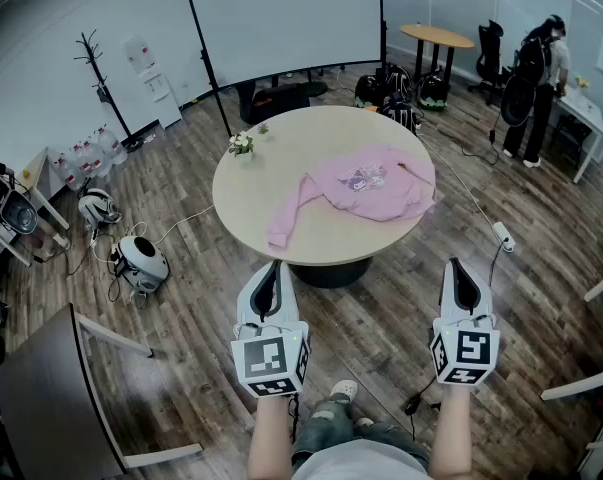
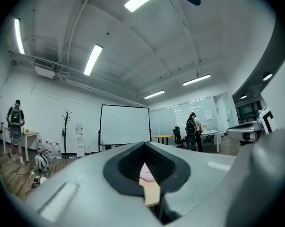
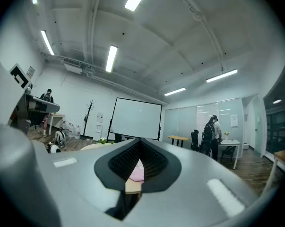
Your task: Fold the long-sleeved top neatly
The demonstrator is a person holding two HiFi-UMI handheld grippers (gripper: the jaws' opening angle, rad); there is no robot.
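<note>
- Head view: I hold the left gripper [image 1: 272,268] and the right gripper [image 1: 458,265] side by side over the wooden floor [image 1: 381,338], both short of the round table [image 1: 251,218]. Each pair of jaws is drawn to a point with nothing between them.
- Head view: the pink long-sleeved top [image 1: 366,190] lies unfolded on the right half of the tabletop. One sleeve trails toward the near left rim, and the printed front faces up. It is well apart from both grippers.
- Head view: a small pot of flowers [image 1: 242,145] stands near the table's far left edge. A whiteboard [image 1: 281,23] stands beyond the table, a coat stand [image 1: 101,68] is at the far left, and a person [image 1: 537,88] stands at a desk on the far right.
- Left gripper view: the left gripper [image 2: 145,163] has its jaws pressed together at the tips and grips nothing. Only a thin slit remains, and through it I see a sliver of the pink top [image 2: 146,175] above the table edge [image 2: 151,193]. The whiteboard [image 2: 125,124] is behind.
- Right gripper view: the right gripper [image 3: 140,161] is likewise closed and empty. A strip of the top [image 3: 137,173] and the table [image 3: 133,187] shows through the gap. The whiteboard [image 3: 136,119] and the person [image 3: 211,134] are in the background.
</note>
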